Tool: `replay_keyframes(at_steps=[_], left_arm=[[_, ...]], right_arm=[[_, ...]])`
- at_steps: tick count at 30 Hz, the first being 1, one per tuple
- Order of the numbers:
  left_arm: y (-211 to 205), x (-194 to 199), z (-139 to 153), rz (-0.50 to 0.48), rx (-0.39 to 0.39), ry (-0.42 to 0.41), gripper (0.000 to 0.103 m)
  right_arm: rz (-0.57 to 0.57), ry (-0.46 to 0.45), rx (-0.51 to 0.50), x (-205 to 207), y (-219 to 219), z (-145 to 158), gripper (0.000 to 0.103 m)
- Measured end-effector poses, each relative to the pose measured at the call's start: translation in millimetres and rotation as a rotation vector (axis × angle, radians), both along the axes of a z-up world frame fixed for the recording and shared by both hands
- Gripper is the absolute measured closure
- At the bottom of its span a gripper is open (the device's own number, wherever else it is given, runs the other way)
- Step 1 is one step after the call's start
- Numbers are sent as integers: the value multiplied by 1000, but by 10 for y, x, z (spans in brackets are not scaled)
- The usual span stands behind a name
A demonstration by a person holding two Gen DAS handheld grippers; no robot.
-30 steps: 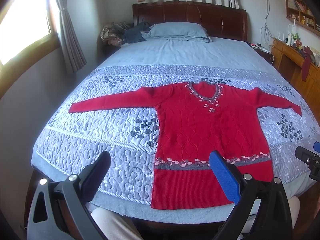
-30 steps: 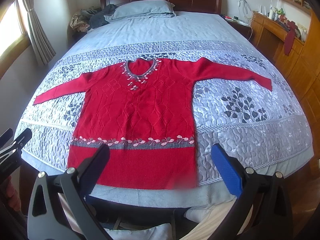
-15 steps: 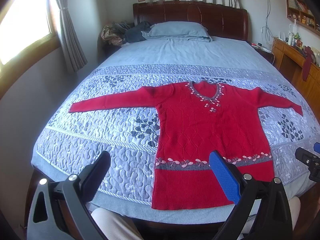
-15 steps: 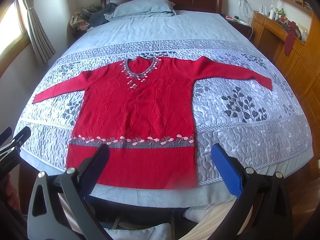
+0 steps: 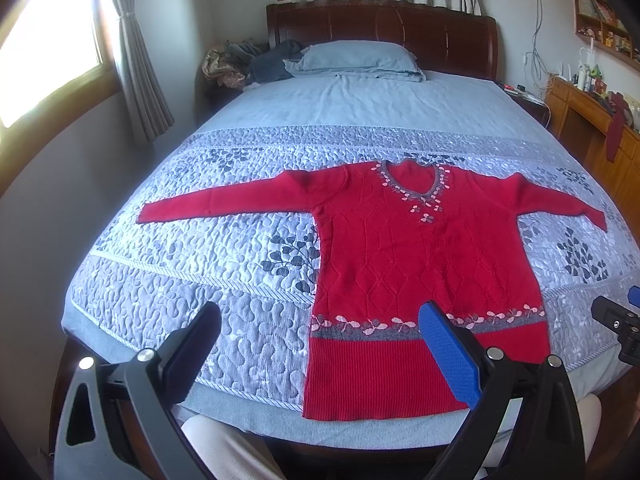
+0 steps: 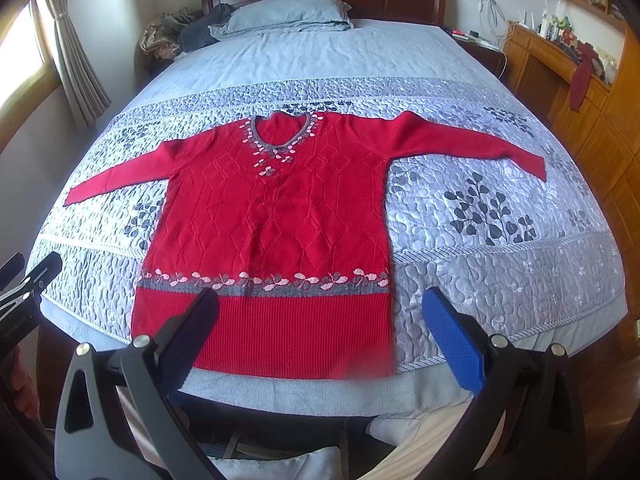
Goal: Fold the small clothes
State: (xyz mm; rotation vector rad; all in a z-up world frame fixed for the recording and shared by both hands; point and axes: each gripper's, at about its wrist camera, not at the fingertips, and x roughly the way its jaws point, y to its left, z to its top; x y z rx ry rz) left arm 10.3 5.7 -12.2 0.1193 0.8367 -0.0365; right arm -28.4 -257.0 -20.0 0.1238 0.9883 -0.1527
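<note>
Across the quilted grey-blue bed (image 5: 208, 264), nothing has shifted: our red knit sweater (image 6: 276, 216) stays flat and unfolded, left claw (image 5: 316, 344) and right claw (image 6: 320, 336) still wide, empty.

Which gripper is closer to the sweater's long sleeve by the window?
Left. The left gripper hovers open over the hem's window-side corner, on the same side as that sleeve. The right gripper hovers open at the sweater's opposite hem corner, farther away.

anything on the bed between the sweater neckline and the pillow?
No objects. Past the sweater neckline there is only the quilt band, then plain blue sheet up to the pillow. The right wrist view shows it best.
</note>
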Motion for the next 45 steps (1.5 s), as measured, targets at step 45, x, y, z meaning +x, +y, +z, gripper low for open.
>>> replay_keyframes(at_steps=[45], left_arm=[[-2154,2315,-558,-32,-59,115,4]], right_arm=[[-525,158,151,1507,-4633,-776,3]])
